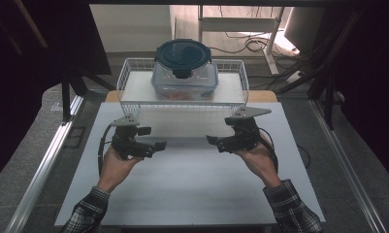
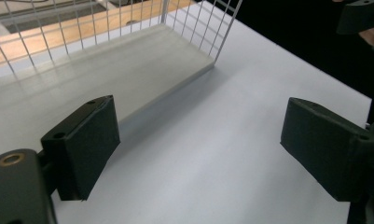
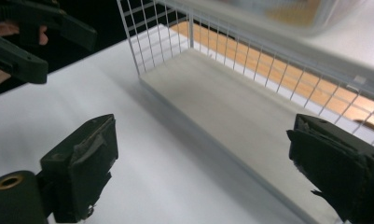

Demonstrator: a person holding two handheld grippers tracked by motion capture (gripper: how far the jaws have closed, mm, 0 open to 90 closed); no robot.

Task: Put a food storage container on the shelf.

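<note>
A white wire basket [image 1: 129, 77] stands at the far edge of the white table [image 1: 192, 189]. Inside it sits a clear food container [image 1: 185, 82] with a dark round lid [image 1: 183, 52]. In front of the basket, my left gripper [image 1: 153, 138] and right gripper [image 1: 220, 132] hover low over the table, pointing toward each other. Both are open with nothing between the jaws. In the left gripper view my left gripper [image 2: 198, 149] frames bare tabletop, with the basket [image 2: 128, 28] beyond. In the right gripper view my right gripper [image 3: 198, 172] straddles the basket's near corner [image 3: 184, 51].
The other hand's gripper appears at the top right of the left gripper view [image 2: 362, 16] and at the top left of the right gripper view [image 3: 31, 42]. Dark stands, cables and a white frame lie beyond the table. Metal rails run along both table sides.
</note>
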